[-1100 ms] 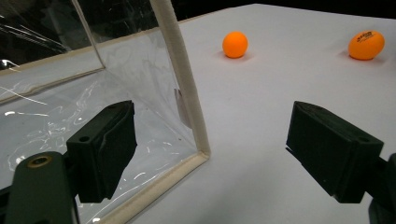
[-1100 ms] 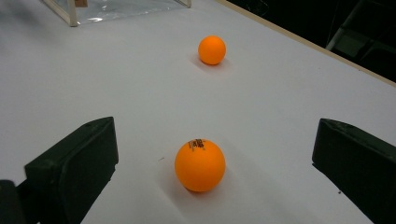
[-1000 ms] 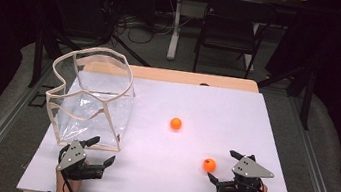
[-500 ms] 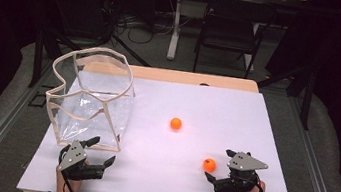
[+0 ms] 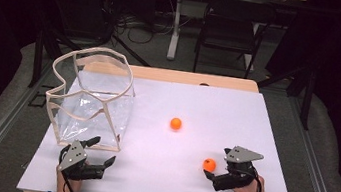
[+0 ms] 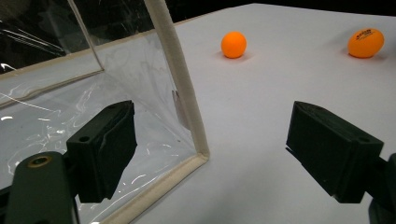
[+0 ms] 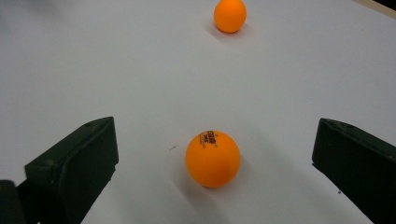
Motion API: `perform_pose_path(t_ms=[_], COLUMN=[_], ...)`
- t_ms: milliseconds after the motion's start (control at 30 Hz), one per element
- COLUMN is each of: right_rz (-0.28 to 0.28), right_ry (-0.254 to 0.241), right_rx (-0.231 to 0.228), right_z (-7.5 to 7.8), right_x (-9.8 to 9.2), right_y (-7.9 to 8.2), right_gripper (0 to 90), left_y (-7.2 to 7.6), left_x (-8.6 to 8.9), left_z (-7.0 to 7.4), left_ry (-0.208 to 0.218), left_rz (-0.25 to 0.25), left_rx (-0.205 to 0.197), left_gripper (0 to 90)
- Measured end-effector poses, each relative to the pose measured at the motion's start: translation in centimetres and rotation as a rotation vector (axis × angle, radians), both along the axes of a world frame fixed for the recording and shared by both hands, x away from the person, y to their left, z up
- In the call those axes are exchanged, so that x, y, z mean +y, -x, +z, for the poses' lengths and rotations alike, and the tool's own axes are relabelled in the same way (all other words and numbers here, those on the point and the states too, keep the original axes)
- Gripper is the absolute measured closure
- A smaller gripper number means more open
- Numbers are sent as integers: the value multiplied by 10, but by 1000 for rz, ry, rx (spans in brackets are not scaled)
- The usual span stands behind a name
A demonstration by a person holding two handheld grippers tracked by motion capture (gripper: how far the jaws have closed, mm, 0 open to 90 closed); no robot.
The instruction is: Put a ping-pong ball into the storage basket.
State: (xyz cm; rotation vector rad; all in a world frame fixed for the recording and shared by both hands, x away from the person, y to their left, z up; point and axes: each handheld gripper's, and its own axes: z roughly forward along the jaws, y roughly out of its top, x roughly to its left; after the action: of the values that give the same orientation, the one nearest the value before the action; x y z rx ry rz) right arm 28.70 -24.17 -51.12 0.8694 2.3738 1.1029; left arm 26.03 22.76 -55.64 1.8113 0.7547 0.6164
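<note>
The near printed orange ball is framed between the wide-apart jaws of the right tool; closing is called for next; the left tool is held apart, idle.

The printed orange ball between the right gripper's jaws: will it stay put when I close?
Probably not reliably: the printed orange ball is round on a smooth white table, so it may roll. It looks like a light ping-pong ball, likely to squirt out if the right gripper closes off-centre.

Both grippers rest low (jaws spread wide): left gripper, right gripper.
</note>
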Motion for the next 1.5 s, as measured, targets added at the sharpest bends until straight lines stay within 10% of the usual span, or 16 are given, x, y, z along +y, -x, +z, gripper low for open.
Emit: perform_pose_path(t_ms=[1500], right_rz=[33], right_ry=[61], right_rx=[124], right_z=[-23], right_x=[16], right_y=[-25], right_gripper=[0], left_y=[-1], left_x=[-3], left_z=[0], left_ry=[-13], left_rz=[-23], left_rx=[12], left_gripper=[159])
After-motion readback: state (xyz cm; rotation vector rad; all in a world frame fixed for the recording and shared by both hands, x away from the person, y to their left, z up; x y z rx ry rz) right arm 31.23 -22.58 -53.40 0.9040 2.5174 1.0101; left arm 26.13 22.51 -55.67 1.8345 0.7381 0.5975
